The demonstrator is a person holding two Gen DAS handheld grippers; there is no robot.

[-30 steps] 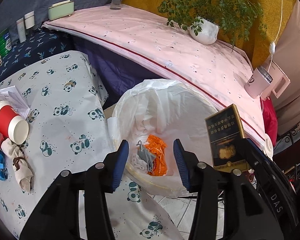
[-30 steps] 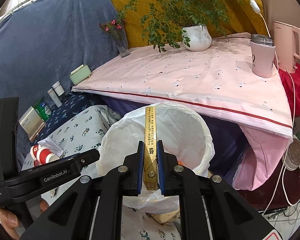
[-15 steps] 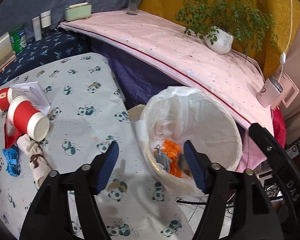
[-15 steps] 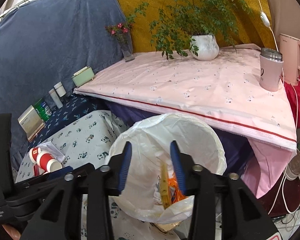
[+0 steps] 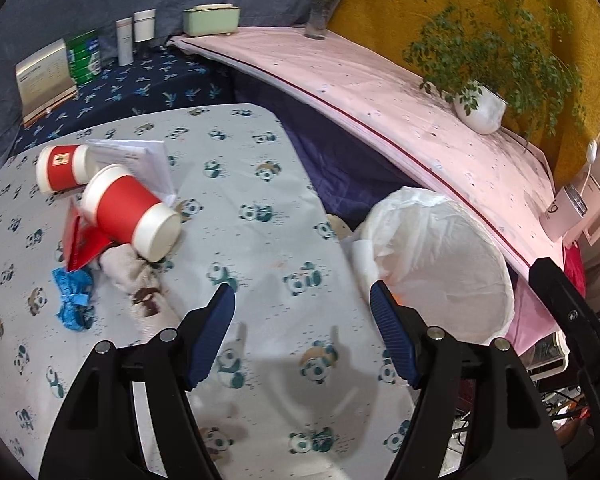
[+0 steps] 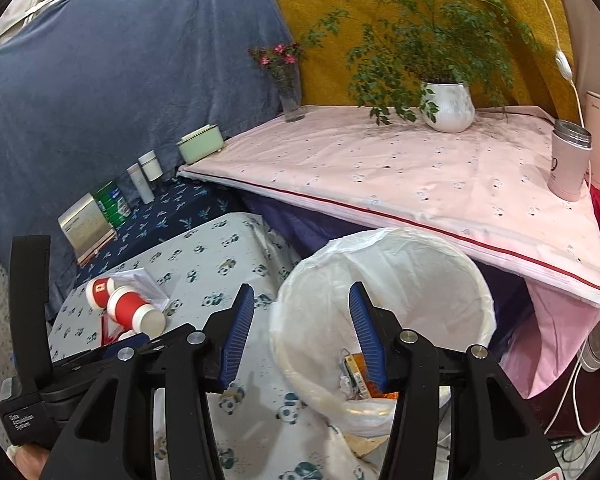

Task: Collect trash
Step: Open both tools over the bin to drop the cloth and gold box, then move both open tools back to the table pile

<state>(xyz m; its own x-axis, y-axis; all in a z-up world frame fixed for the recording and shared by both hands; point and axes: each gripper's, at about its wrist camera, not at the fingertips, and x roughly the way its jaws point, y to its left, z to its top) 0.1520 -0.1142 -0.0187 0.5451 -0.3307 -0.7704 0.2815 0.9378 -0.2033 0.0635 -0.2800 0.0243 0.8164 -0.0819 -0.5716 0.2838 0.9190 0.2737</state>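
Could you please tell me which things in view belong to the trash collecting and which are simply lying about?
Part of the job:
- lined trash bin, some trash inside
- two red paper cups
- folded paper
- red wrapper
- blue scrap
- crumpled stained tissue

Just lying about:
- potted plant
- flower vase
- pink tumbler
- green box
- bottles

Bare panda-print table (image 5: 260, 240) ahead of the left tongs (image 5: 302, 334). Toppled red cups (image 5: 130, 212), paper, rag crowding the left side; lined bin (image 5: 440, 264) hard against the right edge.
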